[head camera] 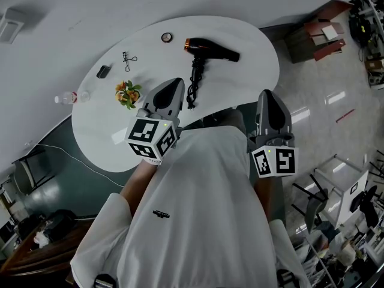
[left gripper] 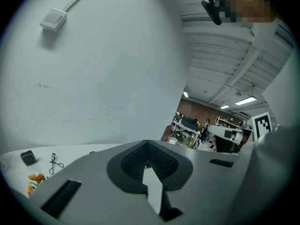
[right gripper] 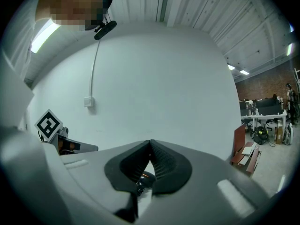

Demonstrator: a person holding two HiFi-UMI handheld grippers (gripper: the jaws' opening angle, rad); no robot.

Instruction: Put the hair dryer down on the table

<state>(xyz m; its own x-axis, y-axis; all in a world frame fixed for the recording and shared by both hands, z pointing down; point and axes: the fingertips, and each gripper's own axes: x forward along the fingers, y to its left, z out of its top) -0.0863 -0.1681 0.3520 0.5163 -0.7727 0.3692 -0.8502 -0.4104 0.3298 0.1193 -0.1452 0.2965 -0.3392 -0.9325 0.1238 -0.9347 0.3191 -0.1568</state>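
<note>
The hair dryer (head camera: 211, 49) lies on its side on the far part of the white oval table (head camera: 252, 71). It is black with an orange-ringed end, and neither gripper touches it. Its handle points back toward the person, and from it the bundled black cord (head camera: 192, 87) runs nearer, ending between the dryer's body and the left gripper (head camera: 178, 80). That gripper hovers over the near edge of the table, well short of the dryer, with its jaws pressed together on nothing. The right gripper (head camera: 267, 92) is held nearer than the dryer and to its right, at the table's edge. Its jaw tips also meet, and nothing is held between them. Just left of the dryer's orange end sits a small round disc (head camera: 167, 38). Further left lie a thin wire tool (head camera: 128, 59) and a small dark box (head camera: 103, 71). A bunch of orange flowers (head camera: 127, 93) lies left of the cord, close beside the left gripper. A clear plastic bottle (head camera: 72, 97) lies furthest left of the dryer, at the rim.
</note>
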